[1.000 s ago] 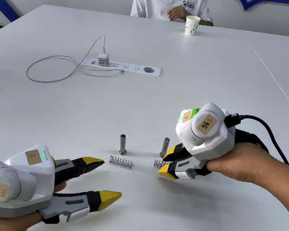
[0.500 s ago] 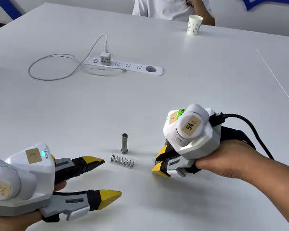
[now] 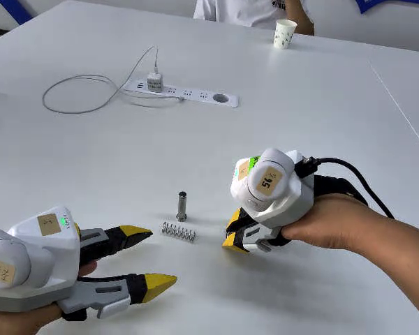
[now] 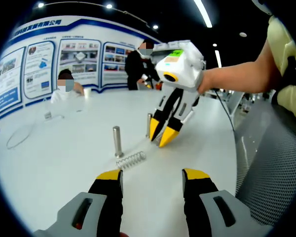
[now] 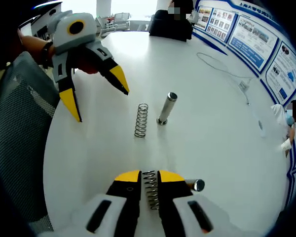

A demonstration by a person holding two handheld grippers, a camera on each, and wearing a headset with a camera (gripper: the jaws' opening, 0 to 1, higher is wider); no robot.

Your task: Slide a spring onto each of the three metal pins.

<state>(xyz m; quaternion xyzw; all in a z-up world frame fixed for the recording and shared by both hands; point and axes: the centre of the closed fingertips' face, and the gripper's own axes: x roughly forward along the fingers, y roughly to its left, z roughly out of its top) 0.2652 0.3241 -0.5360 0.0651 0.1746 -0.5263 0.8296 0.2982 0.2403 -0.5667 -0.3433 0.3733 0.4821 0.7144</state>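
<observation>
A steel pin [image 3: 181, 206] stands upright on the white table [image 3: 300, 112], with a loose spring [image 3: 178, 231] lying just in front of it. My left gripper [image 3: 148, 258] rests at the near left, open and holding nothing, its tips short of that spring. In the right gripper view, my right gripper [image 5: 149, 177] is shut on a second spring [image 5: 150, 187], and another pin [image 5: 195, 185] lies right beside its right jaw. That view also has the standing pin [image 5: 165, 108], the loose spring [image 5: 141, 120] and the left gripper [image 5: 96, 94]. In the left gripper view the right gripper [image 4: 165, 133] points down at the table beside the second pin [image 4: 149, 126].
A power strip [image 3: 188, 96] with a charger and a looped white cable [image 3: 77, 94] lies at the back left. A paper cup [image 3: 285, 33] stands at the far edge, next to a seated person [image 3: 244, 10]. A black cable [image 3: 349, 171] trails from the right gripper.
My right gripper has moved left and down over the second spring and pin, hiding both in the head view. The left gripper and the standing pin have not moved.
</observation>
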